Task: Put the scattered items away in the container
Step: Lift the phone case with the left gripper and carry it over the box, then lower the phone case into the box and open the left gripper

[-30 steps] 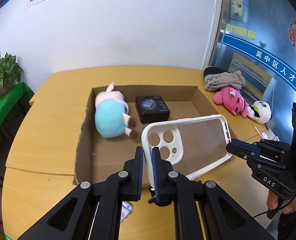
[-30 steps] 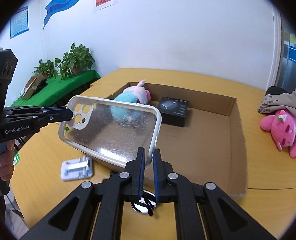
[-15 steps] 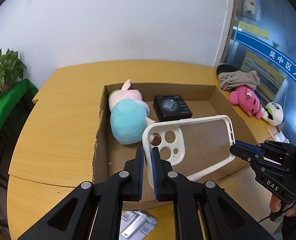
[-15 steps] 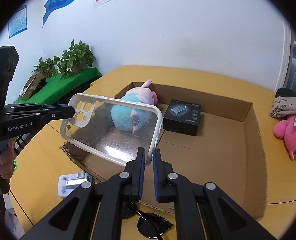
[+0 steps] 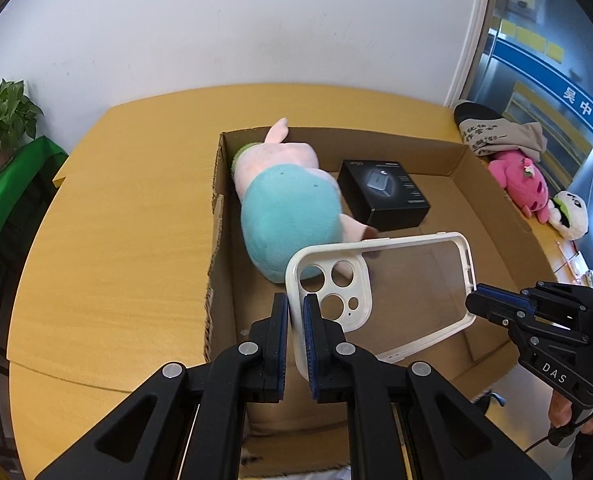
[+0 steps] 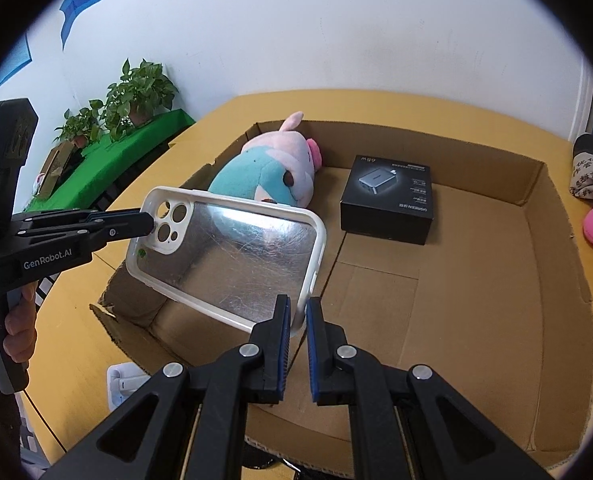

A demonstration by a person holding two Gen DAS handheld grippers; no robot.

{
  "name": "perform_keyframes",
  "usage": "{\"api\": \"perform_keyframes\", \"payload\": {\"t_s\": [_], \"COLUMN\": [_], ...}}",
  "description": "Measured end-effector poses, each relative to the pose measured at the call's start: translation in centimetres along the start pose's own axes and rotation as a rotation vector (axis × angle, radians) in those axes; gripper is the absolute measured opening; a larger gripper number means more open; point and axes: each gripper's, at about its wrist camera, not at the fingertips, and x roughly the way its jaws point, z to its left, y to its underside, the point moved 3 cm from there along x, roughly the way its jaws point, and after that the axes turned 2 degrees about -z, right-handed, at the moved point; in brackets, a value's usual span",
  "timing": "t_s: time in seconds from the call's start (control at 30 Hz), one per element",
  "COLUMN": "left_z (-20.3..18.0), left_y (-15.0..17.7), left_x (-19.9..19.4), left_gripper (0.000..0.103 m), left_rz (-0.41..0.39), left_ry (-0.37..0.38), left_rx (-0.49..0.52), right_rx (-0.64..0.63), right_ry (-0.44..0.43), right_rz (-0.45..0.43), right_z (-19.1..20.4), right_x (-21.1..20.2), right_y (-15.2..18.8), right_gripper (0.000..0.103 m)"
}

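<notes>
The left gripper (image 5: 295, 322) is pinching the camera-cutout end of the clear phone case with a white bumper rim (image 5: 412, 280), its blue-padded fingers pressed against the rim, while the right gripper (image 6: 297, 320) is nipping the opposite end of the same case, the bumper edge sitting between its closely drawn jaws; whether that side is gripping firmly or only lightly is hard to tell from the right wrist view. Between the two, the case is hanging tilted in the air above the near-left part of the open brown cardboard box (image 6: 552, 208), apart from the floor of it. Inside the box, a pink-and-teal plush pig (image 5: 288, 204) is lying against the left wall and a black product box with a charger printed on it (image 6: 388, 200) is sitting toward the back, so the bare cardboard just below and to the right of the case looks like the best landing place. To do this well, both grippers should be lowering together and levelling the case, since a thin springy rim may twist or flick out if one side lets go first. Releasing close to the floor seems wiser than dropping. A pink plush toy (image 5: 516, 178) and a black-and-white panda plush (image 5: 570, 214) are waiting on the wooden table (image 5: 128, 216) outside.
</notes>
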Motion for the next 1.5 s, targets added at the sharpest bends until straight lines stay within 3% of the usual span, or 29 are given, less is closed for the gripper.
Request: {"api": "perform_keyframes", "payload": {"t_s": [0.67, 1.1, 1.4, 1.5], "left_z": [0.8, 0.7, 0.3, 0.1], "left_y": [1.6, 1.8, 1.6, 1.5], "left_x": [7.3, 8.4, 8.7, 8.4], "left_gripper": [0.006, 0.006, 0.006, 0.006], "left_rz": [0.214, 0.273, 0.291, 0.279], "left_ry": [-0.125, -0.182, -0.205, -0.185], "left_rx": [0.102, 0.124, 0.121, 0.106], "right_rx": [0.059, 0.061, 0.050, 0.057], "right_ry": [-0.046, -0.044, -0.037, -0.042], "right_rz": [0.215, 0.308, 0.314, 0.294], "right_z": [-0.4, -0.3, -0.5, -0.6], "right_x": [6.2, 8.6, 8.6, 8.2], "right_y": [1.6, 1.6, 1.4, 1.2], "right_gripper": [0.007, 0.006, 0.008, 0.020]}}
